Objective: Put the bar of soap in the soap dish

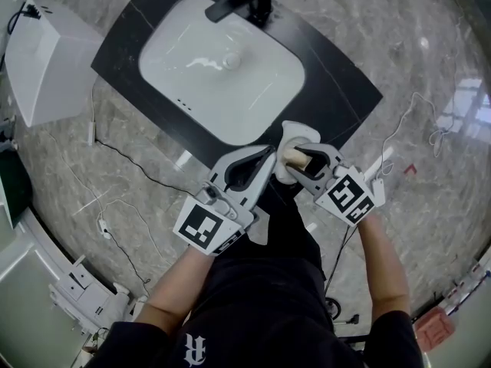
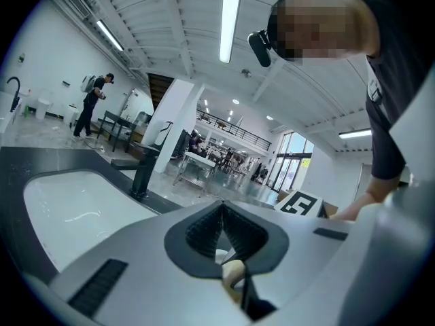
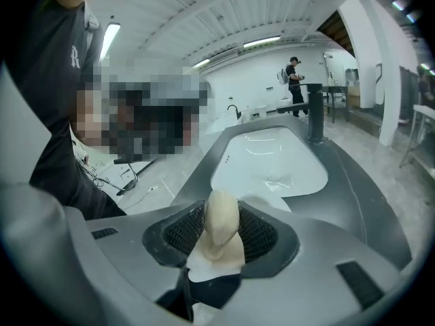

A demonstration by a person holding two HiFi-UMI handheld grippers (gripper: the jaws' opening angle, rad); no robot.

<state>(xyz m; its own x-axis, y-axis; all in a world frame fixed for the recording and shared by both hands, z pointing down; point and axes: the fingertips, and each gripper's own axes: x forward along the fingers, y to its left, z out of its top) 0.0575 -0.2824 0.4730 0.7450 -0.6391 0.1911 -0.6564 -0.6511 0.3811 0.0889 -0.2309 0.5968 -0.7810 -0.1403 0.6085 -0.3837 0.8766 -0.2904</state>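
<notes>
The right gripper fingers pinch the bar of soap, which is held just beside the soap dish. The left gripper fingers are pressed together and empty. Pickup is done; lowering and release remain.

Bar of soap: cream, oval, smooth-surfaced. Stands on end between the two pads of the right gripper, clamped at both flanks, upper end rising above the pads.

Soap dish: white, rounded, glossy. Lies directly under and just beyond the right gripper's tips, one pale edge showing beneath the bar. Whether the bar touches the dish cannot be told.
</notes>
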